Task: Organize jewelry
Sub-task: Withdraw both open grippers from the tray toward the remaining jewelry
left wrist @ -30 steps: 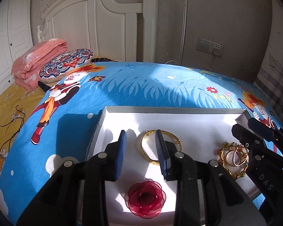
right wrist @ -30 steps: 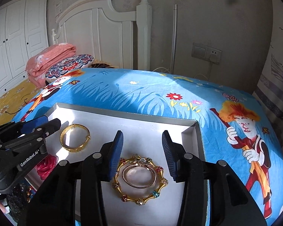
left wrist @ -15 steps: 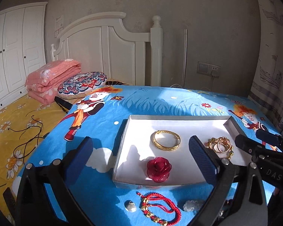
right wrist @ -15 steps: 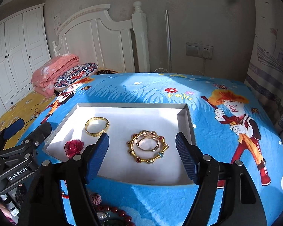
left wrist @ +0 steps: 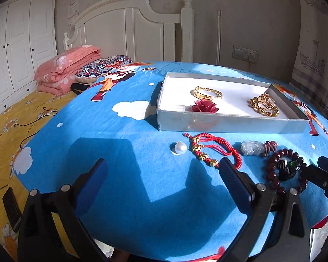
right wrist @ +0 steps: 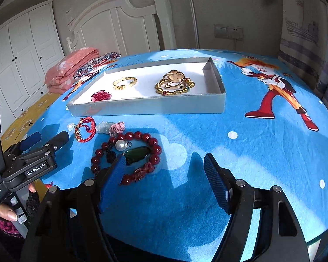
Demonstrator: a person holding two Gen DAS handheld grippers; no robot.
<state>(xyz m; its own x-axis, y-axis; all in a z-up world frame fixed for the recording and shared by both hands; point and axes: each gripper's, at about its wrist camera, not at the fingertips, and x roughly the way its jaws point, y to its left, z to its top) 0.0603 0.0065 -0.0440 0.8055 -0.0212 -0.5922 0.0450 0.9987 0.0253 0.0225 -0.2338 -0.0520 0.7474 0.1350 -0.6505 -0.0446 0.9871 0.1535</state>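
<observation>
A shallow white box [left wrist: 229, 121] [right wrist: 146, 107] sits on the blue cloth and holds a gold bangle [left wrist: 207, 92] [right wrist: 124, 83], a red rose [left wrist: 204, 106] [right wrist: 100, 96] and a gold ring-and-bracelet cluster [left wrist: 264, 104] [right wrist: 175, 84]. In front of the box lie a pearl [left wrist: 178, 148], a red cord bracelet [left wrist: 212, 150] [right wrist: 85, 128], a pale jade charm [left wrist: 251, 148] and a dark red bead bracelet [left wrist: 286, 170] [right wrist: 129, 152]. My left gripper [left wrist: 164, 181] is open and empty, well short of the box. My right gripper [right wrist: 166, 174] is open and empty, its left finger beside the bead bracelet.
The cloth covers a round table by a bed with a folded pink quilt [left wrist: 65, 69] and patterned pillow [left wrist: 102, 67]. A white headboard [left wrist: 142, 28] and wardrobe [left wrist: 15, 50] stand behind. A phone [left wrist: 12, 207] lies on the yellow sheet.
Both grippers have opened wide and pulled back from over the box toward the table's near edge. The loose jewelry in front of the box has come into view.
</observation>
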